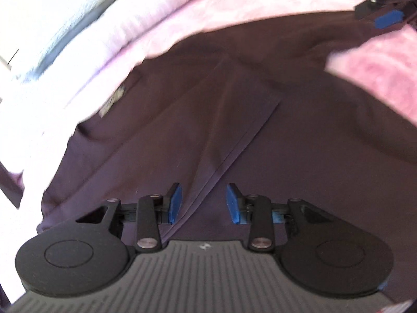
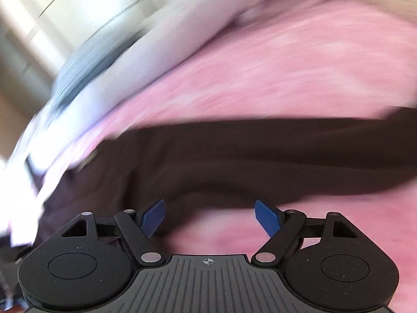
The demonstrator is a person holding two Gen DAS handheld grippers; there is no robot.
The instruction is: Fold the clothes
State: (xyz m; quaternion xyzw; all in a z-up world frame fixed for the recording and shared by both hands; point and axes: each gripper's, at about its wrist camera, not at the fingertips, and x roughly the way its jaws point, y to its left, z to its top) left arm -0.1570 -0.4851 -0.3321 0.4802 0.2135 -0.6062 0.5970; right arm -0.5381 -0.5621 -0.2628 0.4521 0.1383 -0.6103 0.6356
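A dark maroon garment (image 1: 234, 120) lies spread on a pink fleecy blanket (image 1: 378, 78), apparently on a bed, with a pale pillow (image 1: 78, 20) beyond it. It looks like thin, light woven or knit cloth: soft, limp, with no stiffness of its own, so it will drape and sag wherever it is not held, and it should slide fairly easily over itself but may cling a little to the fuzzy blanket. A stitched hem (image 1: 234, 151) runs diagonally across it, from the middle of the garment down between the jaws of the left gripper (image 1: 204, 203); a small tag (image 1: 112, 101) shows near its left edge. The left gripper hangs just above the cloth with its jaws partly apart and nothing pinched between its blue pads (image 1: 176, 203); the hem passes under the gap but is not clamped. The right gripper (image 2: 211, 219) is released, jaws wide, over the near edge of the garment where it meets the blanket; that view is heavily blurred. In the left view the right gripper sits at the far upper right, by the garment's corner. The best hold, I judge, is on the hem or a corner, where doubled cloth gives the pads more to bite; pinching a single flat layer risks catching the blanket too.
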